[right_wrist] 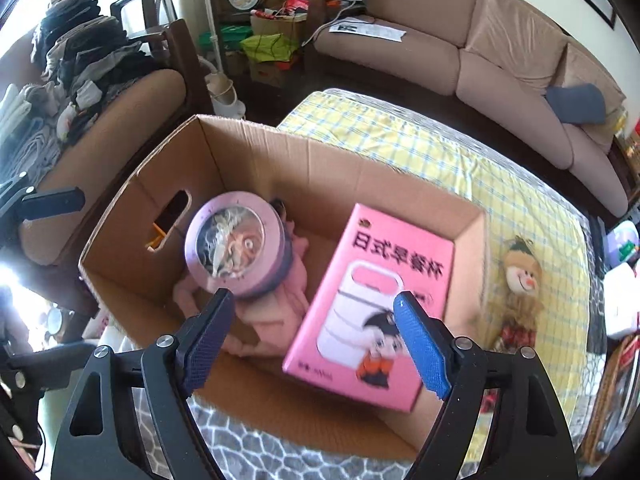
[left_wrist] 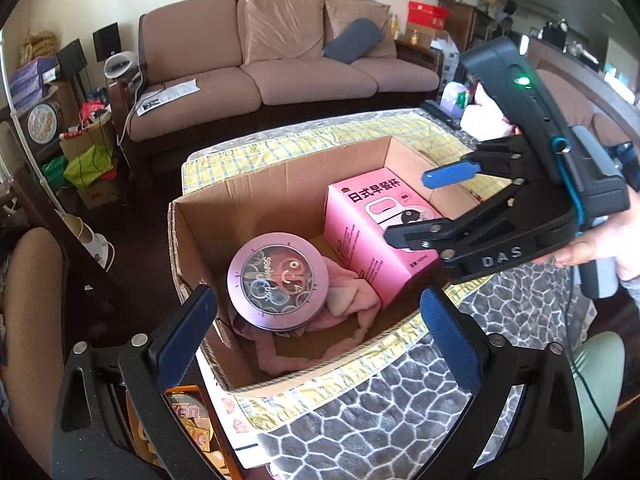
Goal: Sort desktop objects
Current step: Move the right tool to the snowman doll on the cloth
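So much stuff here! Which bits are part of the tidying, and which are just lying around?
Part of the job:
- cardboard box
- pink carton, inside it
- round pink tin, inside it
- pink cloth, under the tin
- stuffed doll, outside the box
- left gripper and right gripper, both open

Just lying about:
- sofa
- papers on it
- blue cushion

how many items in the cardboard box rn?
3. Round pink tin at the left, resting on a pink cloth on the floor of the cardboard box; pink carton at the right. The cloth may hide more.
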